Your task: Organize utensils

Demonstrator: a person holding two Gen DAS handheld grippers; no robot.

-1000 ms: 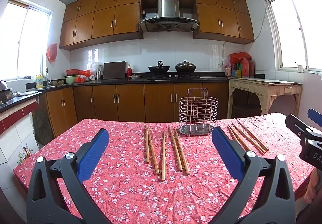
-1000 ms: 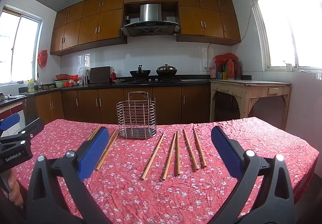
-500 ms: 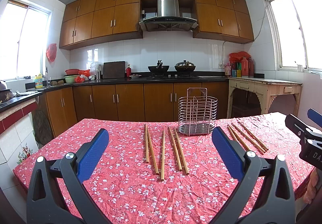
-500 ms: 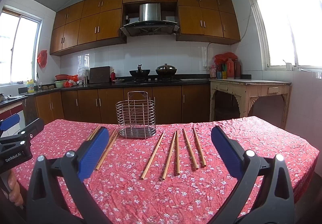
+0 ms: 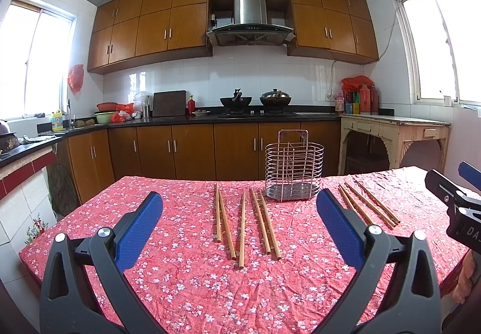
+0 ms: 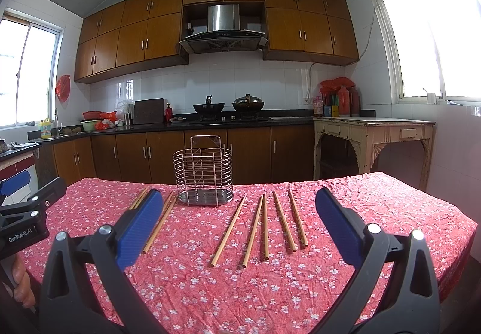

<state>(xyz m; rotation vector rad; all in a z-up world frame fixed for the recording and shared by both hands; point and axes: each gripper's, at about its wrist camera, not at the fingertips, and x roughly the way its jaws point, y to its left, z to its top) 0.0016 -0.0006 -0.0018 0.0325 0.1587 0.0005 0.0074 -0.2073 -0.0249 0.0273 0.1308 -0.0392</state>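
A wire utensil holder (image 5: pixel 294 173) (image 6: pixel 203 171) stands empty near the far edge of a table with a red flowered cloth (image 5: pixel 180 274) (image 6: pixel 375 214). Several wooden chopsticks (image 5: pixel 242 223) lie in front of my left gripper (image 5: pixel 239 229), which is open and held above the cloth short of them. More chopsticks (image 5: pixel 368 203) lie to the holder's right. In the right wrist view, several chopsticks (image 6: pixel 264 226) lie ahead of my right gripper (image 6: pixel 237 227), open with nothing between its fingers. Another group of chopsticks (image 6: pixel 160 218) lies left of the holder.
The right gripper's body (image 5: pixel 457 204) shows at the right edge of the left wrist view, a hand (image 5: pixel 464 280) beneath it. The left gripper's body (image 6: pixel 24 214) shows at the other view's left edge. Kitchen cabinets (image 5: pixel 192 150) and a cream side table (image 5: pixel 393 135) stand beyond the table.
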